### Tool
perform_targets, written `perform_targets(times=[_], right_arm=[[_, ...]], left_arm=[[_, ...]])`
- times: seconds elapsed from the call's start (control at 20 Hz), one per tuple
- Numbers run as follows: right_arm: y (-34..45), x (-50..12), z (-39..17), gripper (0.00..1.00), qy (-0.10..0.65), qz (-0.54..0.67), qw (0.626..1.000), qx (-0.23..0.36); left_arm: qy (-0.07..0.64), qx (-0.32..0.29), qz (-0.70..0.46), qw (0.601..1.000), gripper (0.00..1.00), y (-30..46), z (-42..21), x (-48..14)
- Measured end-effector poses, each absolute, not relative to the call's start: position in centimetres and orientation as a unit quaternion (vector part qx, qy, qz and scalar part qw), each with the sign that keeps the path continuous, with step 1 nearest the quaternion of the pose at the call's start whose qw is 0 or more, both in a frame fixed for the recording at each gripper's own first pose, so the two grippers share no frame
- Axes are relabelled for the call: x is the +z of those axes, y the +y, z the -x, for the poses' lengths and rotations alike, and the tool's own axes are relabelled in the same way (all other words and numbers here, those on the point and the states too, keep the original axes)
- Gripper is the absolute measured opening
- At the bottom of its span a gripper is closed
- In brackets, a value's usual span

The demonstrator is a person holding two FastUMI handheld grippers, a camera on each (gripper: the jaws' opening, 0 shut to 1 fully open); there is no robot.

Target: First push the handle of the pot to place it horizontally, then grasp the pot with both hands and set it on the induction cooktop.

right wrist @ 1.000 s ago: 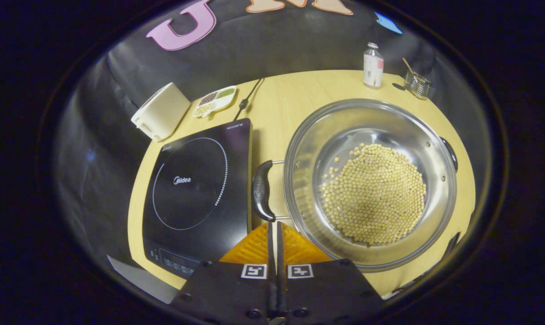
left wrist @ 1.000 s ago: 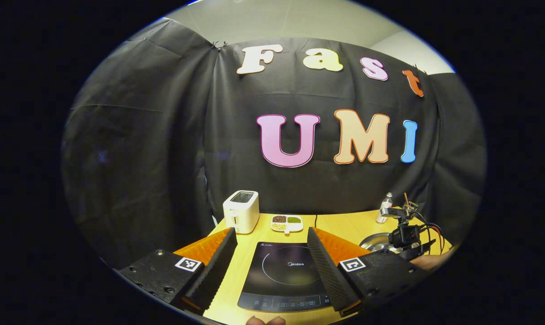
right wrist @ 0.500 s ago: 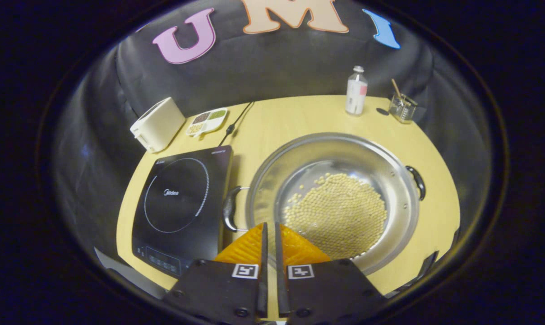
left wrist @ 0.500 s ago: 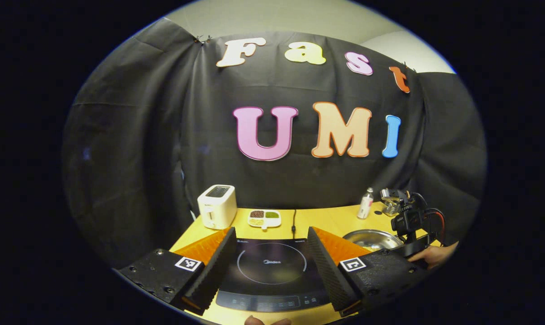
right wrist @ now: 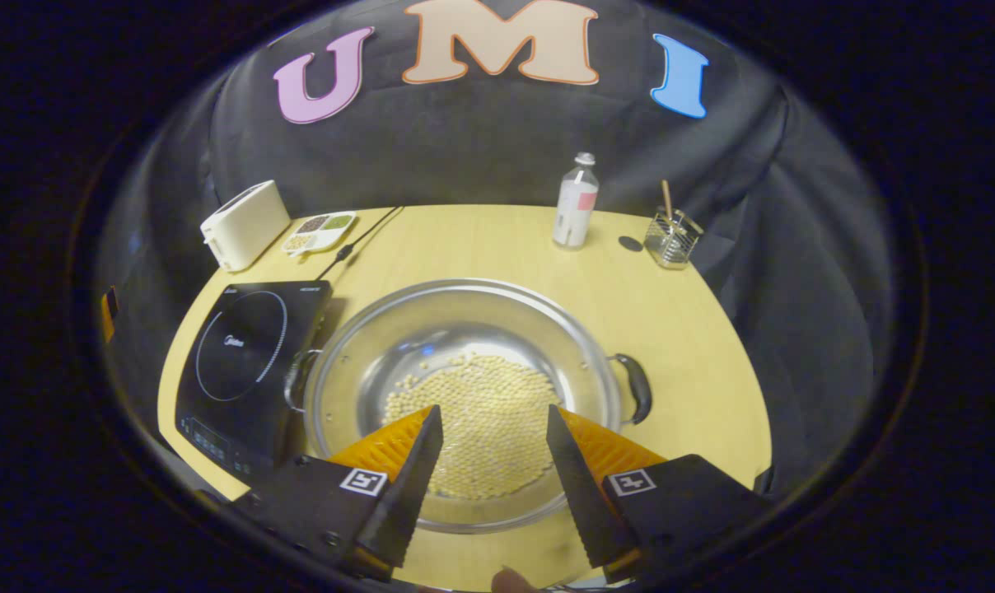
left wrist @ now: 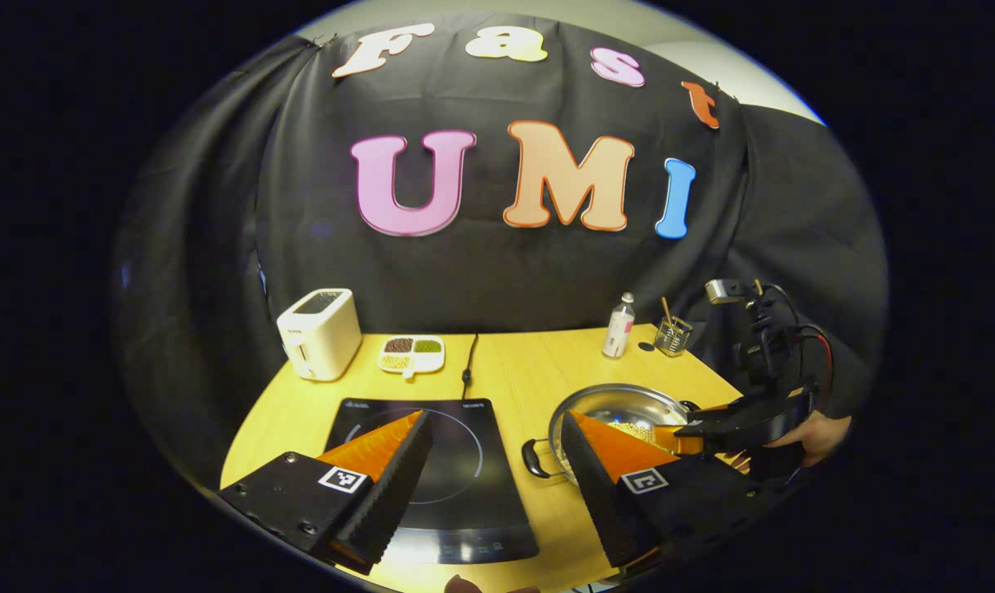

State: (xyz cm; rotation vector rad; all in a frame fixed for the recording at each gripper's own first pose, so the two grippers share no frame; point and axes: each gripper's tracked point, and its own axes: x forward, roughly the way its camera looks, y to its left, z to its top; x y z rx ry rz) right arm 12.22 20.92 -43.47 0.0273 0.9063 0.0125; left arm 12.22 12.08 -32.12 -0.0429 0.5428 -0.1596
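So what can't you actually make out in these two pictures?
- Round steel pot, right gripper view: its near rim is covered by the right tongs.
- Same pot, left gripper view: the left tongs and the other tongs cover much of it.
- Black induction cooktop, left gripper view: its control panel is too small and dim.
- White divided dish: its fillings are too small to identify.

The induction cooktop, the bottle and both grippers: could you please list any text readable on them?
None can be read.
induction cooktop: logo inside the ring, corner print and panel marks, all too small and blurred.
bottle: label with a pink patch, print too small.
left gripper and right gripper: square black-and-white code markers, no words.
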Motion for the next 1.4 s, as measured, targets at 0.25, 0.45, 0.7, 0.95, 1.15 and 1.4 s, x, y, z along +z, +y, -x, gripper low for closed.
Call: perform_targets(times=[0.25,0.45,0.7,0.95,1.15,1.4], right_arm=[[15.8,-45.0,-14.1,0.9,0.443,-0.013,0.896,-0.007],[13.3,-47.3,-14.8,0.94,0.462,-0.025,0.887,-0.007],[11.8,-50.6,-14.9,0.94,0.489,-0.028,0.872,0.005],[12.1,-52.3,-15.7,0.93,0.509,-0.068,0.858,0.021],[12.4,-53.6,-16.1,0.7,0.52,-0.088,0.849,0.031],[12.3,-52.7,-15.9,0.53,0.52,-0.102,0.847,0.036]], left_arm=[[0.319,-0.081,0.039,0.943,0.96,8.3,-13.7,-36.4],[0.364,-0.075,0.051,0.927,1.0,6.4,-15.0,-40.4],[0.432,-0.057,0.03,0.9,0.97,5.8,-15.5,-46.8],[0.47,-0.042,0.033,0.881,0.97,4.7,-16.1,-50.5],[0.491,-0.029,0.021,0.87,0.86,5.0,-16.6,-52.7],[0.496,-0.023,0.026,0.868,0.67,5.2,-16.8,-53.7]])
